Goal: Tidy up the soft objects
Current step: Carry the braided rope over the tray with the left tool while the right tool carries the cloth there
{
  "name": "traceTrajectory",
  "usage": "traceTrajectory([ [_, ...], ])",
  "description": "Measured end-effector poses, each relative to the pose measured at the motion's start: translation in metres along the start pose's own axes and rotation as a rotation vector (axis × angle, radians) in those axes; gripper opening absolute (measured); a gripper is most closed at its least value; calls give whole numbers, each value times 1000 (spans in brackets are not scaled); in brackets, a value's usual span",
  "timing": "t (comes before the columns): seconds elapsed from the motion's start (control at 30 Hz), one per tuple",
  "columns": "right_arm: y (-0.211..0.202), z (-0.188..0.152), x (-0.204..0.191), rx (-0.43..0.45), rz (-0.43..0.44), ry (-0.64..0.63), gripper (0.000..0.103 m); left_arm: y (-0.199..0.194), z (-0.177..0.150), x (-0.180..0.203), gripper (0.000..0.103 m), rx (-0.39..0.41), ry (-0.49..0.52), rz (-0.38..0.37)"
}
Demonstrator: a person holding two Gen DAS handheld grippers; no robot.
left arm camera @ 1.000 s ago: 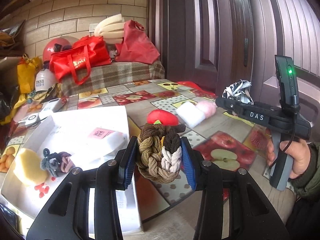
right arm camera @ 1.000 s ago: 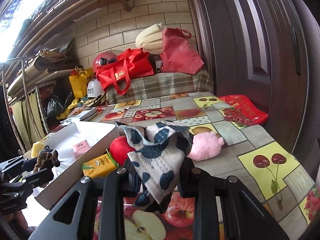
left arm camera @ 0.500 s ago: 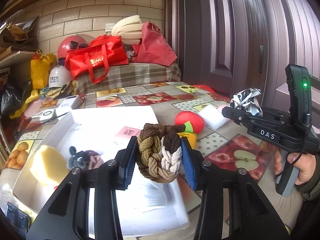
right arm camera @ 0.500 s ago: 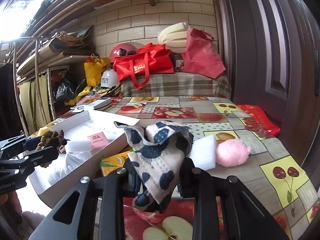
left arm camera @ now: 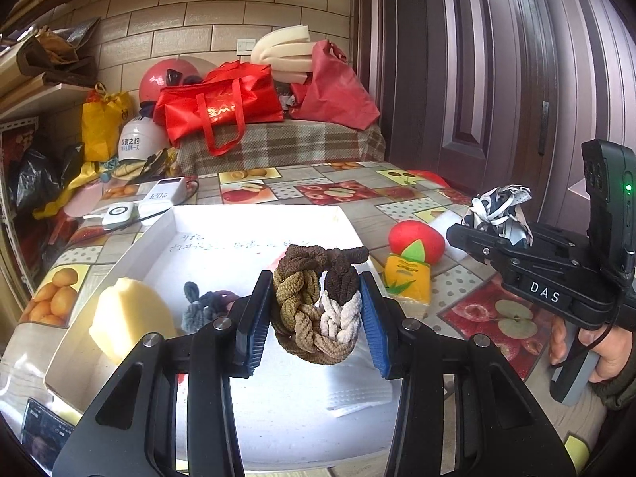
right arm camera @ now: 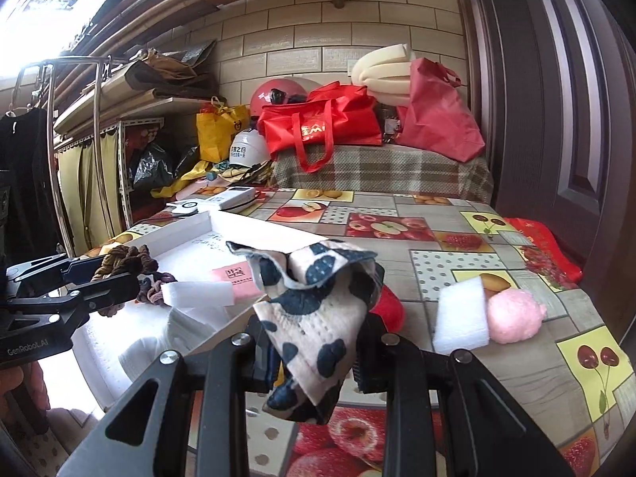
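Note:
My left gripper [left arm camera: 316, 318] is shut on a braided brown, tan and cream hair tie [left arm camera: 316, 302], held above the white box [left arm camera: 254, 222]. In the box lie a yellow sponge [left arm camera: 127, 318], a dark grey scrunchie [left arm camera: 204, 308] and a folded white cloth [left arm camera: 357, 393]. My right gripper [right arm camera: 314, 353] is shut on a white cloth with navy spots [right arm camera: 314, 310], just right of the box. From the left wrist view this gripper [left arm camera: 469, 234] and the cloth [left arm camera: 499, 208] appear at the right. A red plush fruit [left arm camera: 415, 238], a white sponge [right arm camera: 463, 314] and a pink pom-pom [right arm camera: 512, 316] rest on the table.
A yellow tissue packet [left arm camera: 409, 280] lies beside the box. A power bank [left arm camera: 163, 198] and a small white device [left arm camera: 117, 212] sit behind the box. Red bags [left arm camera: 218, 107], helmets and foam rolls pile on a checked bench at the back. A dark door [left arm camera: 497, 79] stands at the right.
Both grippers have shifted left across the table. The braided hair tie, earlier at the box's right edge, now hangs over its middle. The spotted cloth has come closer to the box.

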State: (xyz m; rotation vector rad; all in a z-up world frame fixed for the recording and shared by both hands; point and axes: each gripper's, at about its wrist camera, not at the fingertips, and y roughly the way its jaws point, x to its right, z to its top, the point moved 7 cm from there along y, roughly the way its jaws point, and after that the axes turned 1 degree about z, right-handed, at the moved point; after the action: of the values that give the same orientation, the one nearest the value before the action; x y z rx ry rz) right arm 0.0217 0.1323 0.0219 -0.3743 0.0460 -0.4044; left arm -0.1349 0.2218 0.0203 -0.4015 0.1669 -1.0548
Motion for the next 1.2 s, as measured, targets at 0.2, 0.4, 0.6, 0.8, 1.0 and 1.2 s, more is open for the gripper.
traceTrajectory([
  [0.2,12,3,-21,-15,45,-20,27,2,0,-12,42,-13,-34,7],
  [0.4,20,5,-40,-22,79,-45,27,6,-1,-18,42,-33,-55,16],
  [0.6,28,6,-56,-40,128,-55,27,7,-1,-37,42,-32,-98,63],
  [0.8,31,3,-74,-58,191,-90,27,14,-2,-50,42,-56,-116,85],
  [1.0,37,2,-91,-78,241,-127,27,19,-2,-54,42,-67,-113,105],
  [1.2,45,1,-105,-97,258,-143,27,14,2,-68,42,-32,-144,147],
])
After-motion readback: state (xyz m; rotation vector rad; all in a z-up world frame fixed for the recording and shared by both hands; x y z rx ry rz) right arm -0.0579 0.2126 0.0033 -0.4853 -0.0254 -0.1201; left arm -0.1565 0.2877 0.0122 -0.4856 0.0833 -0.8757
